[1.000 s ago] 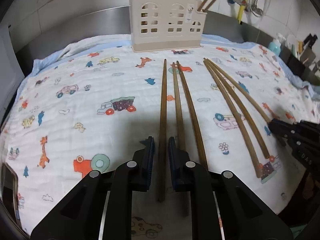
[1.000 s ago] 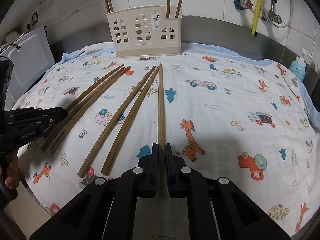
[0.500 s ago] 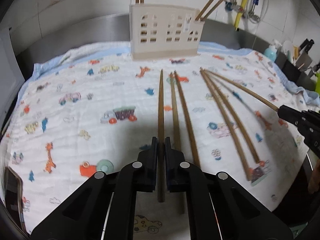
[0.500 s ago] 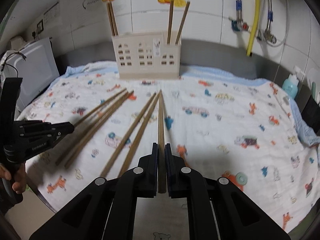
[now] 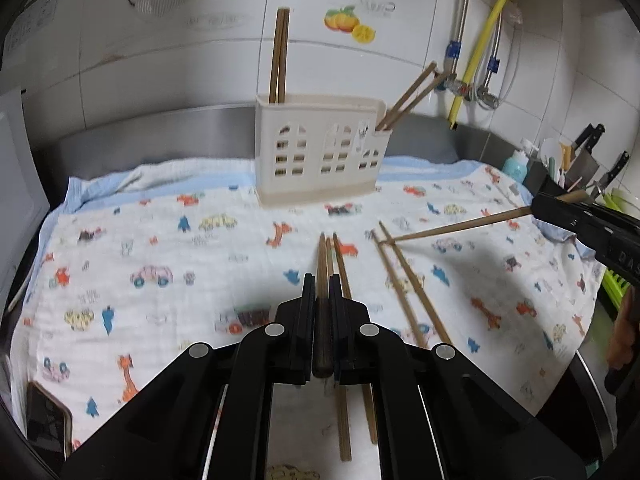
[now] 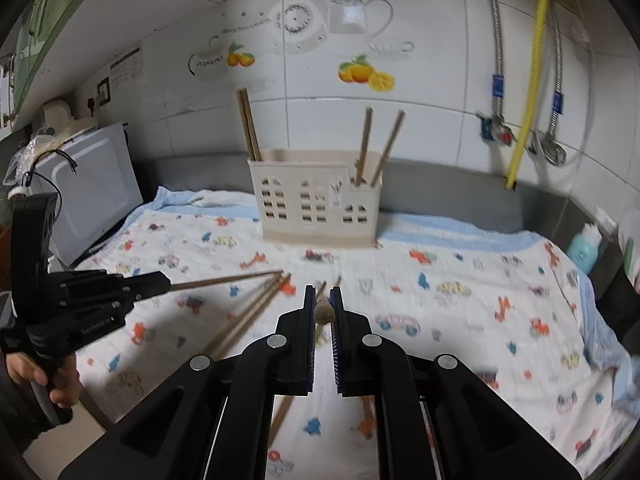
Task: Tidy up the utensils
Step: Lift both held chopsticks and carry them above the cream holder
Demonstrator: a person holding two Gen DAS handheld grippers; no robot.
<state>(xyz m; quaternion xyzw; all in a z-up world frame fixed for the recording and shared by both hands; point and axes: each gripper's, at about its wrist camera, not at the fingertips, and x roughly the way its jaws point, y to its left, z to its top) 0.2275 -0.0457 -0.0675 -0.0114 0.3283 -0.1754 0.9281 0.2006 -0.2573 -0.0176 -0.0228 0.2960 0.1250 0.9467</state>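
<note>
Left wrist view: the left gripper (image 5: 322,312) is clamped on one chopstick (image 5: 322,264), whose long axis runs straight forward toward the holder (image 5: 320,156) in the upper middle. Four chopsticks lie on the cloth (image 5: 160,248) below. At the right edge, the right gripper (image 5: 560,210) carries its own stick.

Right wrist view: the right gripper (image 6: 322,312) pinches a chopstick end (image 6: 322,313), seen end-on. The holder (image 6: 316,200) stands straight ahead, above centre; neither hand looks clearly nearer to it.
</note>
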